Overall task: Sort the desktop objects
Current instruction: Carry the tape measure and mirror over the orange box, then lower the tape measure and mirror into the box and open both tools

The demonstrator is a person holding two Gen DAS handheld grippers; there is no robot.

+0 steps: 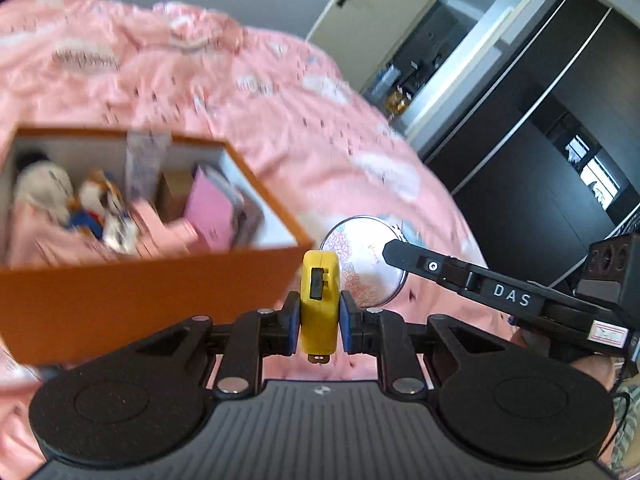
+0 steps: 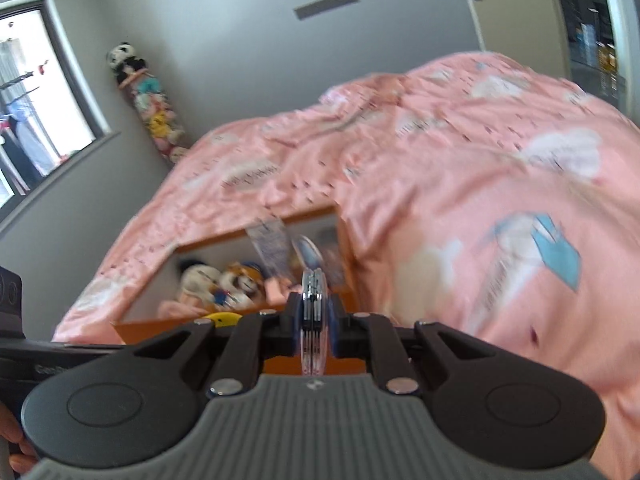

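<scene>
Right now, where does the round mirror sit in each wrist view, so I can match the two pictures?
Left wrist: the round mirror is right of centre, seen face-on, held by the right gripper, beside the yellow tape measure.
Right wrist: the mirror is at bottom centre, edge-on, clamped between the pads.
Shared landmark: the orange box on the pink bedspread.

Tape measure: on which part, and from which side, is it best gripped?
Grip its two flat side faces, across the narrow thickness, coming from the hook end. The left gripper does this: the tape measure stands edge-on between the pads, black lock facing the camera. The curved rim would probably slip, while the flat faces give full contact.
</scene>
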